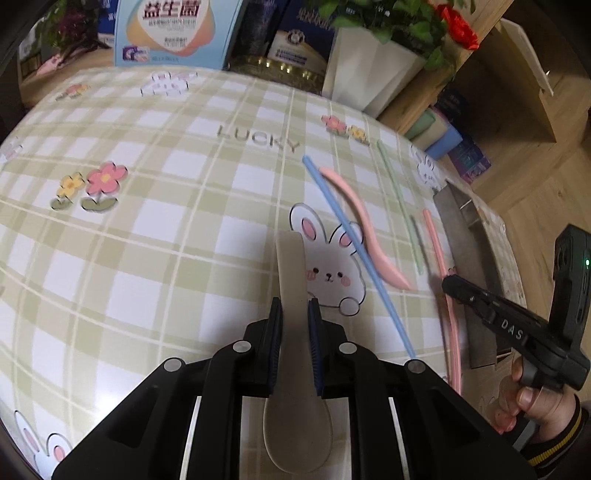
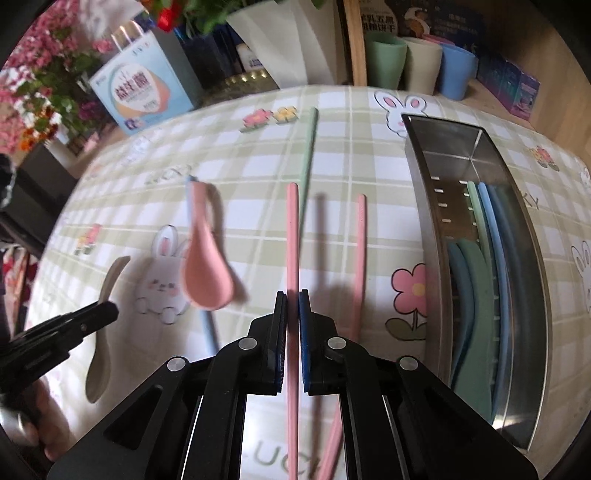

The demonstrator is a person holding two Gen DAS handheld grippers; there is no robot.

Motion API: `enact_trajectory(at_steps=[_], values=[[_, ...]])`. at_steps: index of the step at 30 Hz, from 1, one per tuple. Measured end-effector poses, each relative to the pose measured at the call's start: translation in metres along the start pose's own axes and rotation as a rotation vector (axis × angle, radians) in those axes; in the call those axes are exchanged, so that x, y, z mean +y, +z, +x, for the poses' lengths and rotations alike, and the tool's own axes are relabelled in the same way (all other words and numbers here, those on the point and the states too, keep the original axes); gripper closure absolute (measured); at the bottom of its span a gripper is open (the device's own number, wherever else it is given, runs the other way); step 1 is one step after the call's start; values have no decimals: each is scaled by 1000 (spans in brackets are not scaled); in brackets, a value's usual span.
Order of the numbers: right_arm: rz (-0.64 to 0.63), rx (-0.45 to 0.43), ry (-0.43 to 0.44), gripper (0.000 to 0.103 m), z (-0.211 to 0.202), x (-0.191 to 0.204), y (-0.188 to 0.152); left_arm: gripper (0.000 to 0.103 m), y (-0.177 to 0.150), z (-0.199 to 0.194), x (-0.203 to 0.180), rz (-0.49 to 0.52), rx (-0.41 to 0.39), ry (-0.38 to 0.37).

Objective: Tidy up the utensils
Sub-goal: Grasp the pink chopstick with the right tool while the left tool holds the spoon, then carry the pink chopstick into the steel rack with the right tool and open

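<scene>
My left gripper (image 1: 295, 314) is shut on a beige spoon (image 1: 291, 266), handle pointing away, held above the checked tablecloth; it also shows in the right wrist view (image 2: 105, 295). My right gripper (image 2: 293, 299) is shut on a pink chopstick (image 2: 291, 229), lifted above the cloth. A second pink chopstick (image 2: 360, 251), a green chopstick (image 2: 308, 147), a pink spoon (image 2: 205, 273) and a blue chopstick (image 2: 208, 328) under it lie on the table. A steel utensil tray (image 2: 424, 206) at the right holds blue and green utensils (image 2: 476, 280).
A white plant pot (image 1: 369, 74), boxes (image 1: 166, 29) and flowers stand along the table's far edge. Green, beige and blue cups (image 2: 421, 62) sit behind the tray. The table edge drops off to a wooden floor (image 1: 535, 192) beyond the tray.
</scene>
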State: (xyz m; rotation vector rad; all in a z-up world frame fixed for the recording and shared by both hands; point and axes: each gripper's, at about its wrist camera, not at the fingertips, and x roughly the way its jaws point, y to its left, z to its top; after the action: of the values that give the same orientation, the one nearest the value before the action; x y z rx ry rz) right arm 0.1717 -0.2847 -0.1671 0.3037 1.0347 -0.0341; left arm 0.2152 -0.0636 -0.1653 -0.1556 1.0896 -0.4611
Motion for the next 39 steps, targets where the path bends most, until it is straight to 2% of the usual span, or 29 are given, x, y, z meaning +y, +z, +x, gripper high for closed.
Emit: enact_trajectory(at_steps=[5,11,13,17,21,25,39], values=[[-4,-44,46,97,-19,0,0,89,5,-16,-13,13,-45,14],[13,-81,66,97,-41,-21,0,89,11,-23,-37,30,-66,10],[20,-98,58,97,-49,-35,5,89,14,-20,-47,33,-63,6],[43,-135,-16,97,-62,-77,22,89,19,-14,-68,47,-55,-4],[77,-119,-87,97,-57,-118,34,89,24,-6,-91,64,-55,-21],[113,-85,-111,97,-45,-142,36,89,29,3,-111,70,-48,-33],[150,-53,-119,97,-30,-155,26,89,32,27,-153,125,1,-63]])
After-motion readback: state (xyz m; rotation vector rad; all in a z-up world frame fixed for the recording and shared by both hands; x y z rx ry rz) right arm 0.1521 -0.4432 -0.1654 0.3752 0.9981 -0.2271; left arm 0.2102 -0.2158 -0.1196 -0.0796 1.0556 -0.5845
